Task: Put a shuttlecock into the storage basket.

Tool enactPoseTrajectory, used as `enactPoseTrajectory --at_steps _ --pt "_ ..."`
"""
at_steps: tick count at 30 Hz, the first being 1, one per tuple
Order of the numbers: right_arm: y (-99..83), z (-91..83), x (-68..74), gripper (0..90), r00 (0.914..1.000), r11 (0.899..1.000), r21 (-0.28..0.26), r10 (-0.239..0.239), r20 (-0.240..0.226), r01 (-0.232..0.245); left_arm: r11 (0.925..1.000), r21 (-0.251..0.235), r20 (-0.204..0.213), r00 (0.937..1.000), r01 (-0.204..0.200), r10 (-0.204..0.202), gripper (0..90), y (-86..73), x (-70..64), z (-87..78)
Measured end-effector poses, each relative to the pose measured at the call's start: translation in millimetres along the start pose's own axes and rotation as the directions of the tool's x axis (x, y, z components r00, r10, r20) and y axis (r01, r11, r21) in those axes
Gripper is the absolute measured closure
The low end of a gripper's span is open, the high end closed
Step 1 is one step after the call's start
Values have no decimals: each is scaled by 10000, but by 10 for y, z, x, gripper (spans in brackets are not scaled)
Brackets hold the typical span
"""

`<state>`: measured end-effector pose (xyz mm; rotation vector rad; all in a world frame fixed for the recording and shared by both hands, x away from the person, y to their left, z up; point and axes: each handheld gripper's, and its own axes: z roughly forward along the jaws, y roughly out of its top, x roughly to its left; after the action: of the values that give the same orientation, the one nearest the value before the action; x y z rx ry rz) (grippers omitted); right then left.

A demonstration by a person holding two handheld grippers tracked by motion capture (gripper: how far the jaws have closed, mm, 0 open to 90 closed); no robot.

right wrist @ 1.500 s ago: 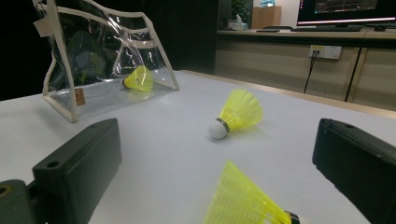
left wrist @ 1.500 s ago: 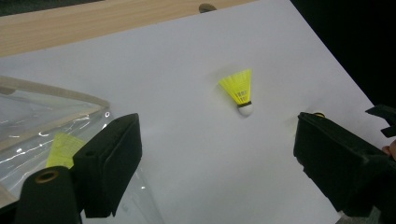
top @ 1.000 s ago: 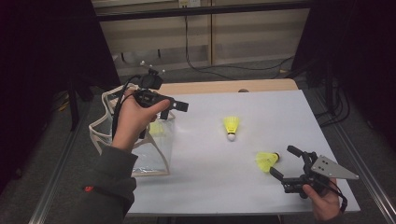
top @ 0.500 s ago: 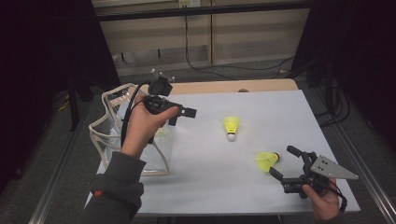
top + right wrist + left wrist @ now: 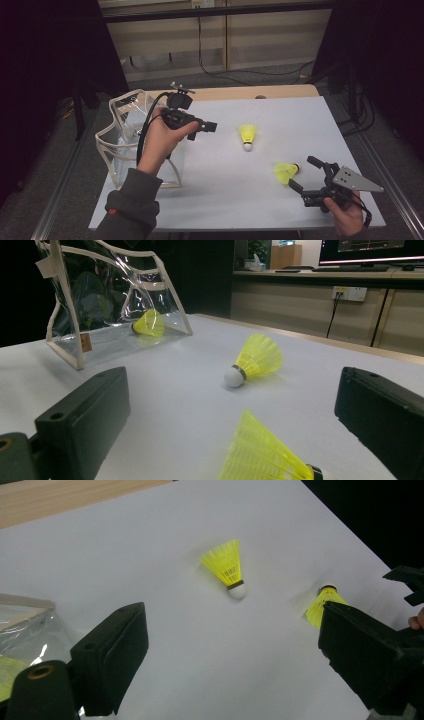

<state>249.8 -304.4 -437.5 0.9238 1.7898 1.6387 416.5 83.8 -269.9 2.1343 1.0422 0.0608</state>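
My right gripper sits at the lower right of the high view, low over the white table, jaws wide apart and holding nothing. One shuttle lies just up-left of it, right at the jaw tips, skirt pointing left and cork toward the gripper; in the right gripper view it fills the bottom centre between my jaws, not touched by either. Second shuttle lies mid-frame on the table, well apart from the first, cork end down toward me, skirt pointing to the far side; in the right gripper view it shows centre frame on its side. My left gripper is left of centre in the high view, held up above the table by my hand, jaws spread and empty, pointing right toward the second shuttle. Left gripper view has that shuttle upper centre between my jaws, far off below. Clear bag stands at the left edge of the table, behind my left hand. Third shuttle lies inside it, seen at upper left in the right gripper view.
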Motion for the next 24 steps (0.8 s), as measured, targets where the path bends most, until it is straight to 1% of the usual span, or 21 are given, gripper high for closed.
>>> enactPoseTrajectory --at_steps 5,9,12,15,17,18,23,24 --pt "-5 0 0 11 10000 10000 41 24 -8 -24 9997 -98 14 9997 -228 228 124 -30 -41 66" --pt "-4 7 3 10 10000 10000 29 27 -33 -27 9993 -217 -36 9995 -313 313 120 -59 -74 126" --pt "-4 10 -5 11 10000 10000 16 26 -33 -26 9989 -173 54 9990 -444 445 117 -82 -100 171" --pt "1 14 -4 11 10000 10000 -11 36 -40 -36 9984 -291 212 9986 -476 482 114 -106 -121 213" --pt "1 19 -2 11 10000 10000 6 2 -44 -2 9982 -271 190 9984 -527 532 114 -119 -134 241" --pt "0 20 1 11 10000 10000 18 10 -73 -10 9979 -281 254 9979 -584 591 113 -125 -134 254" --pt "-3 31 9 11 9999 10000 57 62 -100 -61 9976 -386 257 9979 -580 590 107 -165 -160 318" --pt "-6 34 10 10 9999 10000 65 58 -112 -57 9972 -397 264 9976 -631 642 107 -172 -160 328"
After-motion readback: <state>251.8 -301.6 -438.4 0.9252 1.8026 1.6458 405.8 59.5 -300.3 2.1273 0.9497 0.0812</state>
